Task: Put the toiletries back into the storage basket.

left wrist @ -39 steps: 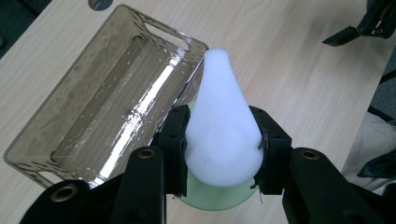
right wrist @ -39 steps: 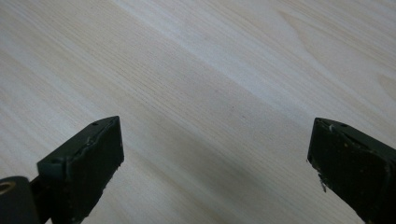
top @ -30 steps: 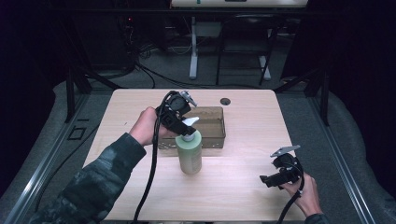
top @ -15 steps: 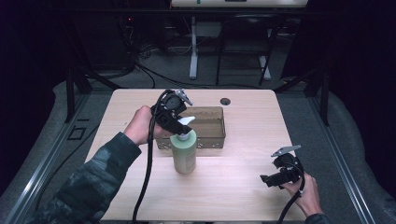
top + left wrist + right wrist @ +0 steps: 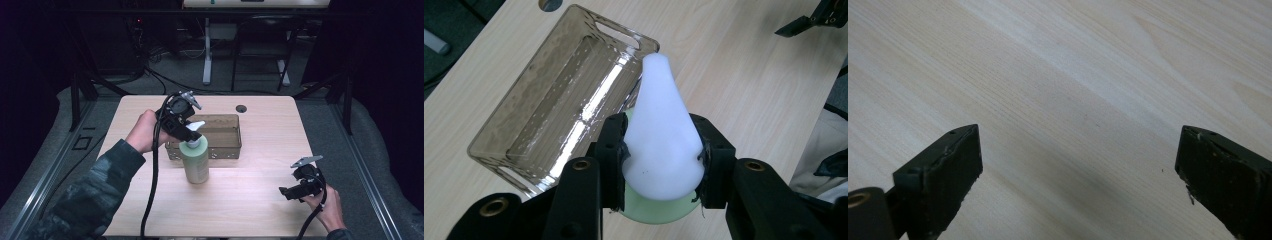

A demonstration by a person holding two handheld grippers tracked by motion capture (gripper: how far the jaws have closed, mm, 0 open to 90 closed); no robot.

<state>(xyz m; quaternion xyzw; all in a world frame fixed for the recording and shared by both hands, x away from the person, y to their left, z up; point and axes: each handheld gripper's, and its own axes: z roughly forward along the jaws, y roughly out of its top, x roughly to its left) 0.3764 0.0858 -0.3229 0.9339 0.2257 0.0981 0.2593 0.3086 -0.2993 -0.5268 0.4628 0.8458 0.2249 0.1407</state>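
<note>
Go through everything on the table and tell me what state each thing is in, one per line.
Green pump bottle: upright on the table, just in front of the bin, held by its white pump head.
Clear bin: empty, open top, flat on the table.
Left tool: shut on the pump head.
Right tool: open, holding nothing, above bare table.

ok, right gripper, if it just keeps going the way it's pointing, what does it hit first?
Most likely bare tabletop. The right gripper has its jaws wide apart and angled down at plain wood. In the high view it points left, well short of the green bottle; exact depth is unclear.
</note>
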